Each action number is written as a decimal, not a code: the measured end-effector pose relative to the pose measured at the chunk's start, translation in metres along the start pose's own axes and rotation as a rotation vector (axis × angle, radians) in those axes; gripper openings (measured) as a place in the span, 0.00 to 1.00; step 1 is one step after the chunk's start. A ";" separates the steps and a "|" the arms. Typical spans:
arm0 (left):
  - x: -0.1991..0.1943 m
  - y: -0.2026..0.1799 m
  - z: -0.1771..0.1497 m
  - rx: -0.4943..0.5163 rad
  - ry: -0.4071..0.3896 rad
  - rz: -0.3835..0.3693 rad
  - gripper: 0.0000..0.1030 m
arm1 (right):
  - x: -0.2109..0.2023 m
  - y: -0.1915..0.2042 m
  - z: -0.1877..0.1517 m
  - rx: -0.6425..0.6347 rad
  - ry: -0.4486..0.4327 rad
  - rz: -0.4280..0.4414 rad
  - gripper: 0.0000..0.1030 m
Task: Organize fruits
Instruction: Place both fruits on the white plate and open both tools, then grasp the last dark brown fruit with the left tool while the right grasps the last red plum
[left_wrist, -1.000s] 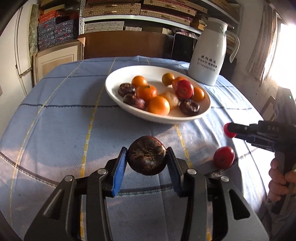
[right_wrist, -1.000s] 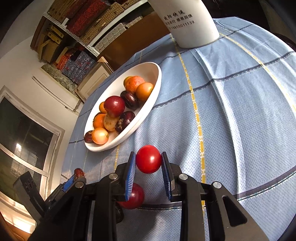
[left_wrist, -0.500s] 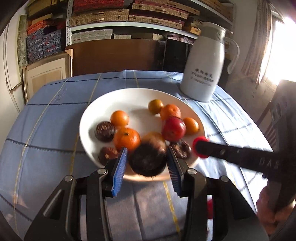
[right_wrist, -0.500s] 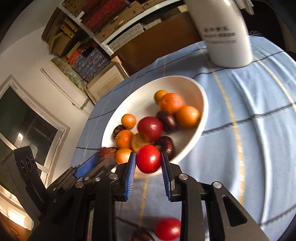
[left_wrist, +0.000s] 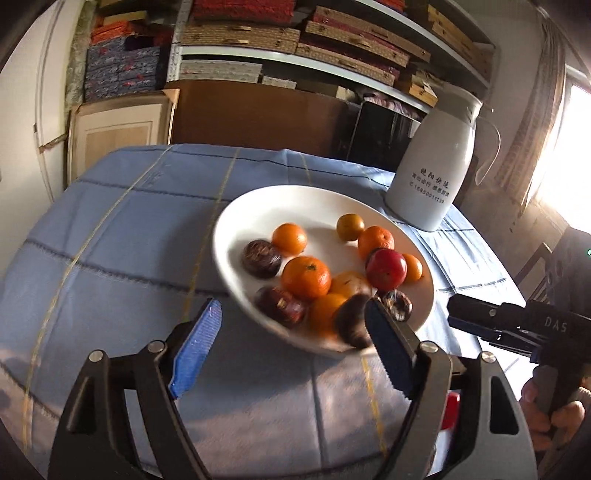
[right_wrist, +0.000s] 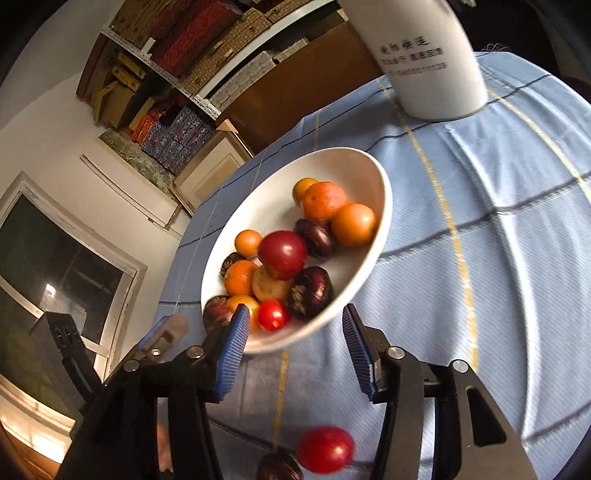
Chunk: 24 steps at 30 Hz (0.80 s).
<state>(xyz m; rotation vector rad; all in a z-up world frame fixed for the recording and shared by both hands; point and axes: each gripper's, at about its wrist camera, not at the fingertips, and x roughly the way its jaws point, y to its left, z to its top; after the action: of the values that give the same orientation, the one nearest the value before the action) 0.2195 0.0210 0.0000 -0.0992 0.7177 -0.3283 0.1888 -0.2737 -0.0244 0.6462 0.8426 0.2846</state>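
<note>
Above the bowl's (left_wrist: 236, 206) near rim, the left hand-held gripper (left_wrist: 291, 347) is spread wide, a dark fruit (left_wrist: 352, 321) blurred beside 1 pad. The right hand-held gripper (right_wrist: 291, 354) is likewise parted; a small tomato (right_wrist: 272, 314) is seen inside. A red tomato (right_wrist: 325, 449), probably soft and smooth, is left at the counter's (right_wrist: 480, 258) near edge, best pinched gently across its middle.

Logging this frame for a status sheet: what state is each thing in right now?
Left hand-held gripper: open, holding nothing.
Right hand-held gripper: open, holding nothing.
Dark fruit: blurred, free at the bowl's near rim.
Small red fruit: lying in the bowl.
White bowl: upright, holding fruit.
Red fruit: on the tablecloth, outside the bowl.
White jug: standing upright.
</note>
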 end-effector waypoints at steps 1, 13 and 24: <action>-0.004 0.004 -0.006 -0.018 0.004 -0.006 0.77 | -0.002 -0.002 -0.003 0.001 -0.001 0.000 0.53; -0.047 -0.019 -0.071 0.087 0.023 0.043 0.88 | -0.028 0.000 -0.049 -0.063 0.024 0.001 0.61; -0.058 -0.056 -0.100 0.264 0.021 0.083 0.95 | -0.037 0.004 -0.074 -0.095 0.038 -0.015 0.61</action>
<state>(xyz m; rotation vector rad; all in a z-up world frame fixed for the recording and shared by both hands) 0.0979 -0.0100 -0.0273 0.1839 0.6911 -0.3419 0.1088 -0.2579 -0.0362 0.5468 0.8651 0.3221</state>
